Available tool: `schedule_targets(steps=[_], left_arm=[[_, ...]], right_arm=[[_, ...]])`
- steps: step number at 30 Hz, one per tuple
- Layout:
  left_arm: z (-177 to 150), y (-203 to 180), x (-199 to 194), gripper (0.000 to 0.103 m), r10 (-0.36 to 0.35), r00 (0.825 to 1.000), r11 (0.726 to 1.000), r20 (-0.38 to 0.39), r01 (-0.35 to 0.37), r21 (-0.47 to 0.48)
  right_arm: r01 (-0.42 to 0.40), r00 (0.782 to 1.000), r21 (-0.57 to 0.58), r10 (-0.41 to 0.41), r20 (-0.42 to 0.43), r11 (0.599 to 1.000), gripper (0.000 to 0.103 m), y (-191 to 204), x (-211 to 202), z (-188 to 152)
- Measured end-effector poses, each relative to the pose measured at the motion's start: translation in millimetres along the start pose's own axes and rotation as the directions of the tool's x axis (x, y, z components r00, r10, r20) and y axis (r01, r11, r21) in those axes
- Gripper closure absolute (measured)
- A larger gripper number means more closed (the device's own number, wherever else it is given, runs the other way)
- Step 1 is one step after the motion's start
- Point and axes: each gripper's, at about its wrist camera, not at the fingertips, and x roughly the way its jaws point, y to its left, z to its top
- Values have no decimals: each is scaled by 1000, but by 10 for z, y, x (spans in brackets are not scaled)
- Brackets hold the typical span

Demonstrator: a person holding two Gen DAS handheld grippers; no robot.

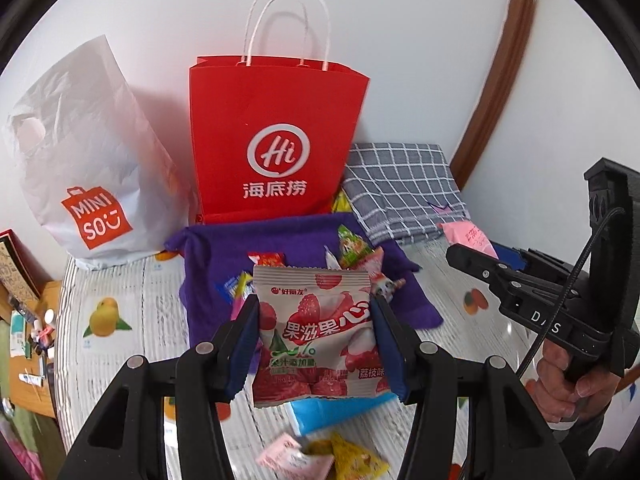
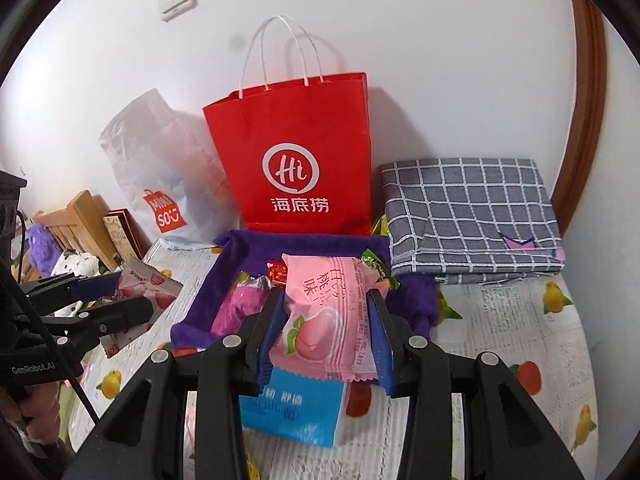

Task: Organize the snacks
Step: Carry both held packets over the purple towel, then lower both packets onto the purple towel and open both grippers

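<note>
Blue ribbed pads of the left gripper pinch a lychee gummy packet by its two side edges, the packet upright and facing the camera, raised clear above the table; the right gripper likewise pinches a pink peach snack packet edge to edge between its pads, the packet tilted slightly. Both packets are soft, air-filled pillow packs with crimped, serrated seams: the lychee one grey-white with red fruit and white lettering, the peach one pale pink with a peach picture. Just behind both lies a purple towel-lined tray holding small wrapped candies, itself set in front of a red paper bag at the back edge of the table against the wall, with a white Miniso bag toward the back left corner and a folded grey checked cloth toward the back right. A blue packet and loose sweets lie near the front edge below the grippers. Risks, as judged: the slick film may slip from an edge-only grip; a puffed pack may buckle or pivot between the pads; the two grippers, close side by side, may collide over the tray; a drop could miss the tray or disturb the candies.
</note>
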Motion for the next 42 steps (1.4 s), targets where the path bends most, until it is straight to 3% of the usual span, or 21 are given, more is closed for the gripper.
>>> schedule_targets(steps=[18, 24, 37, 42], left_arm=[[370, 451, 724, 51, 18, 1000, 997, -26, -20, -72], [386, 538, 973, 51, 32, 999, 996, -34, -35, -83], [261, 534, 1429, 51, -79, 992, 990, -99, 66, -123], [227, 494, 1540, 51, -84, 988, 990, -130, 68, -123]], right_arm=[[-68, 998, -11, 68, -21, 998, 63, -3, 789, 427], [-53, 994, -13, 52, -92, 999, 62, -104, 1141, 297], [-37, 969, 2, 36, -242, 999, 62, -320, 1697, 71], [-33, 963, -16, 28, -267, 999, 62, -301, 1785, 24]])
